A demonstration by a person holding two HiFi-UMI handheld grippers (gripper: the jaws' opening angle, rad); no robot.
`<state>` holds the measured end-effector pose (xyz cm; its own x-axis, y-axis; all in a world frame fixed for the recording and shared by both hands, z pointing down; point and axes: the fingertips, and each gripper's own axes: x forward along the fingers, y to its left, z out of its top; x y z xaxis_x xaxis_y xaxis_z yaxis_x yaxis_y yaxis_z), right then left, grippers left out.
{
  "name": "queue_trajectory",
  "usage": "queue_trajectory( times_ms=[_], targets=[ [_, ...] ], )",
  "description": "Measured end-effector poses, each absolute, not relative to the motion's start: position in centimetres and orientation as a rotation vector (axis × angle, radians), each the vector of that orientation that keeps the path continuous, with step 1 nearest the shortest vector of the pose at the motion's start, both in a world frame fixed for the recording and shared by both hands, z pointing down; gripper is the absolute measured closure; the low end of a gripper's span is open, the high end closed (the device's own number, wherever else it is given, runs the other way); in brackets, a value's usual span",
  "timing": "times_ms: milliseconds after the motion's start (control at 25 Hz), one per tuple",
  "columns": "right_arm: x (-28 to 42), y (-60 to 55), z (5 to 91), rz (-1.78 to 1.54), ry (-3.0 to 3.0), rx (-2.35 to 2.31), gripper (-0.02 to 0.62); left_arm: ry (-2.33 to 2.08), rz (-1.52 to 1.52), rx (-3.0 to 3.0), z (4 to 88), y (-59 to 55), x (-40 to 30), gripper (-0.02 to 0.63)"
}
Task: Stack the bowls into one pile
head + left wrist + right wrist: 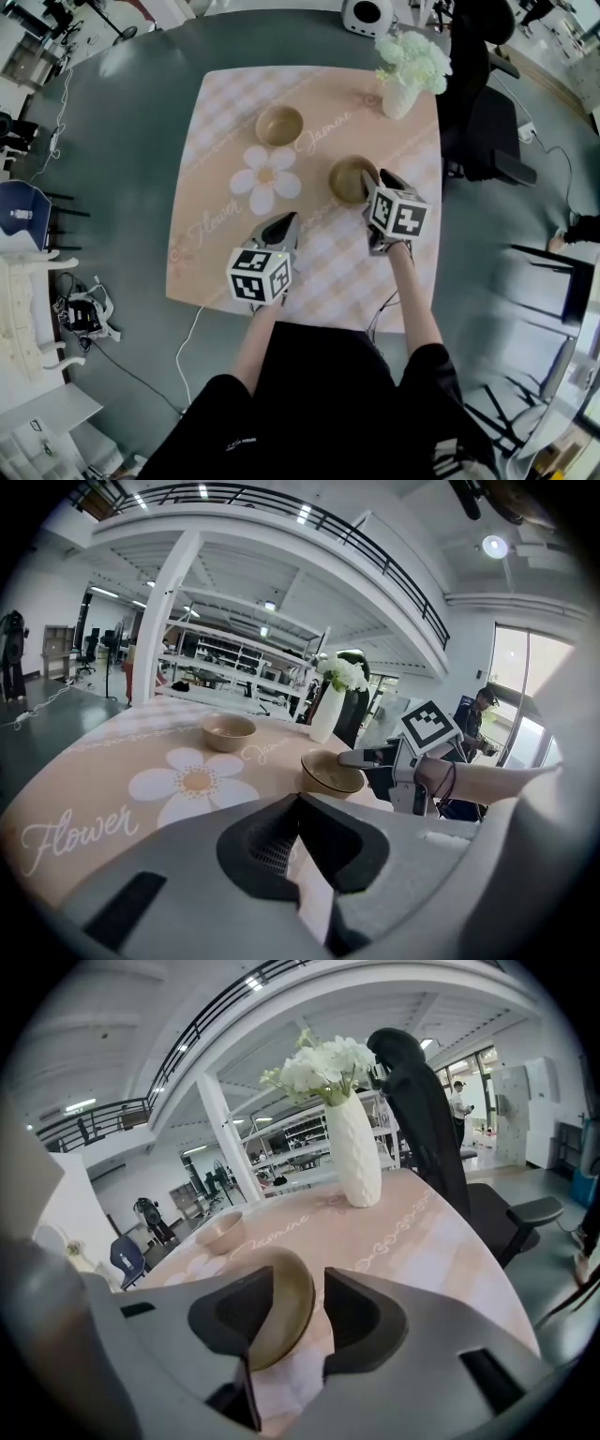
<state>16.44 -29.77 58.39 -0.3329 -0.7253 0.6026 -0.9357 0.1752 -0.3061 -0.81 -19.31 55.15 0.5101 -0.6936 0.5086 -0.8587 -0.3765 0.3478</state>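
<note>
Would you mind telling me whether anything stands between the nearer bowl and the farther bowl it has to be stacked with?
Nothing visible does. Only printed tablecloth lies between the nearer bowl and the farther bowl. The vase stands off to the side at the far corner.

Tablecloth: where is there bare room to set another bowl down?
The left strip of the tablecloth, beside the printed daisy, is bare; so is the stretch between far bowl and vase. It is crowded around the near bowl, at the right gripper.
</note>
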Motion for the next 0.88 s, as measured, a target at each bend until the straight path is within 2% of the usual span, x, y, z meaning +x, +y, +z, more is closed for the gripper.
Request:
queue_trajectory(
  times_ms=[240, 560, 880],
  targets=[
    [16.2, -29.6, 59.7, 1.084, -2.113, 1.554, 0.459, -1.280, 0.362, 2.163, 55.0, -19.7, -1.2, 0.609],
    [17.0, -29.4, 60.4, 1.144, -2.038, 1.583, 0.578, -1.288, 0.351, 2.149, 54.6, -19.4, -2.0, 0.609],
    [16.2, -29.7, 59.4, 1.176, -2.044, 1.622, 0.582, -1.273, 0.342, 2.153, 54.6, -19.9, -3.4, 0.609]
  ],
)
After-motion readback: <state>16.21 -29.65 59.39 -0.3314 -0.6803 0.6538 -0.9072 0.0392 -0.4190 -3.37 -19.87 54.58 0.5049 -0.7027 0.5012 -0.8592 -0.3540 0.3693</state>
